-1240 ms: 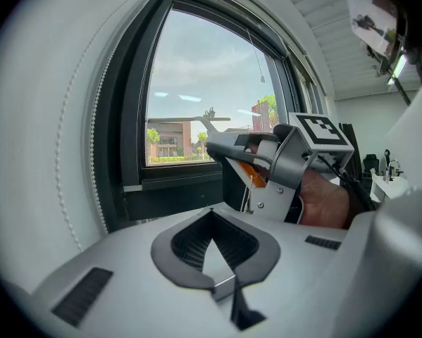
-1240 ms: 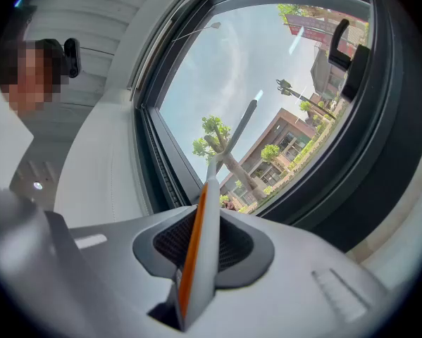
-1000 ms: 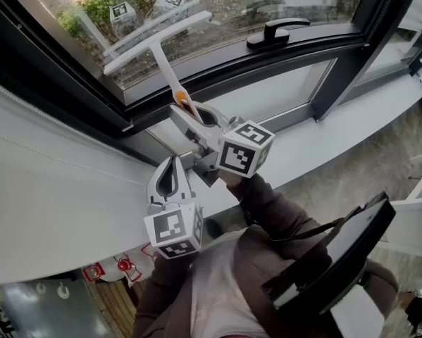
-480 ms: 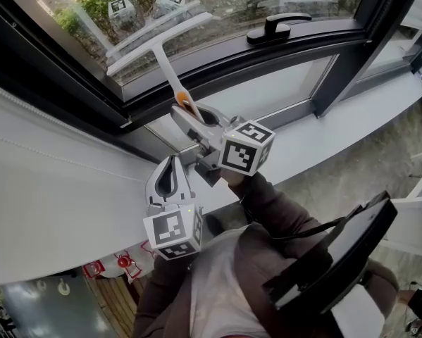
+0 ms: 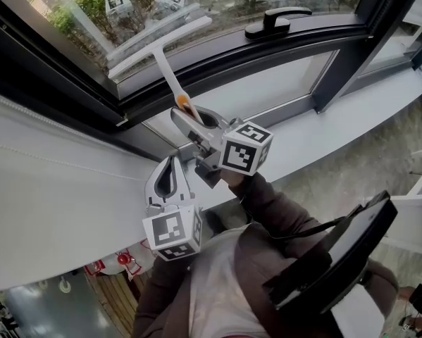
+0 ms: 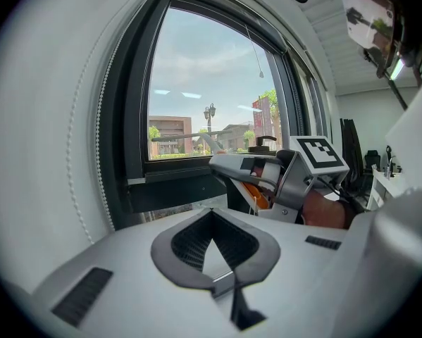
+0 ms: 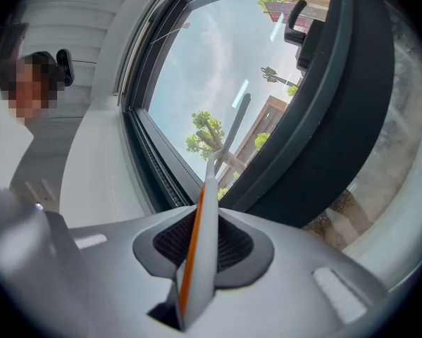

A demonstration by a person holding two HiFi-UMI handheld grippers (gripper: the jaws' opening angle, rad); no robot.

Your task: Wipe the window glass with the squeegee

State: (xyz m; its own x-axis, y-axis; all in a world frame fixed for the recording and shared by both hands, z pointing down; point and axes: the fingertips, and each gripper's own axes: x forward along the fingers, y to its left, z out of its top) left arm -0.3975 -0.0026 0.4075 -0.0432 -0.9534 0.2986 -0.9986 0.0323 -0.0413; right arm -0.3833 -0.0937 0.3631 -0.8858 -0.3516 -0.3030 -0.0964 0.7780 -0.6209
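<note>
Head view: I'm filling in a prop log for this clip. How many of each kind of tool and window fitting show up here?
Squeegee: 1
Grippers: 2 (left gripper, right gripper)
Window handle: 1
Total: 4
</note>
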